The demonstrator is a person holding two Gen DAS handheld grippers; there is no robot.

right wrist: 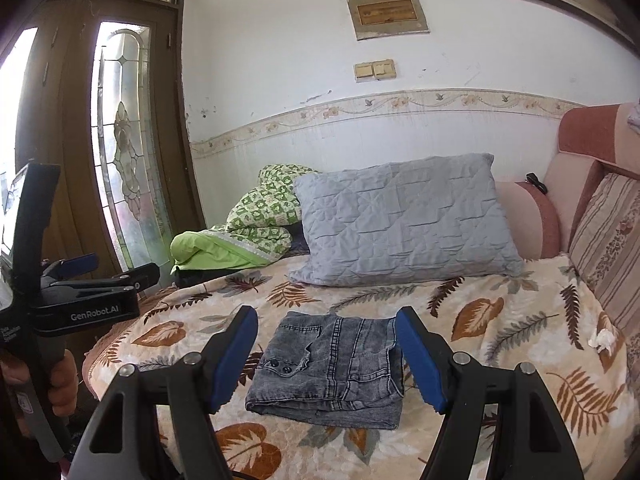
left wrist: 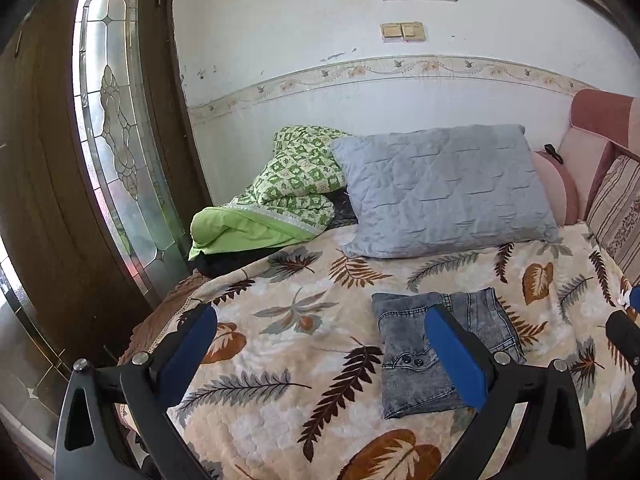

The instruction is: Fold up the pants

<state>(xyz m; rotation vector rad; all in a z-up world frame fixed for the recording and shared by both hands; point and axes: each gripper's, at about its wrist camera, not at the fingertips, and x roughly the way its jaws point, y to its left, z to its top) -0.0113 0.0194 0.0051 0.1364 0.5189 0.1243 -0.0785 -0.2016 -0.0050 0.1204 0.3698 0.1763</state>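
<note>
On a bed covered by a leaf-patterned blanket [right wrist: 500, 344] lies a pair of grey denim pants [right wrist: 332, 368], folded into a compact rectangle, waistband buttons facing up. Taking the pants as landmark: a grey quilted pillow [right wrist: 404, 220] rests beyond them toward the wall, with a green checked quilt [right wrist: 256, 216] bunched to the pillow's left. The right gripper [right wrist: 326, 356] hovers just in front of the pants, blue pads spread wide, grasping nothing. The left gripper [left wrist: 320, 344] hangs to the left of the pants, likewise released and empty, held by a hand [right wrist: 60, 384]. A glass-panelled wooden door [left wrist: 108, 140] stands far left.
</note>
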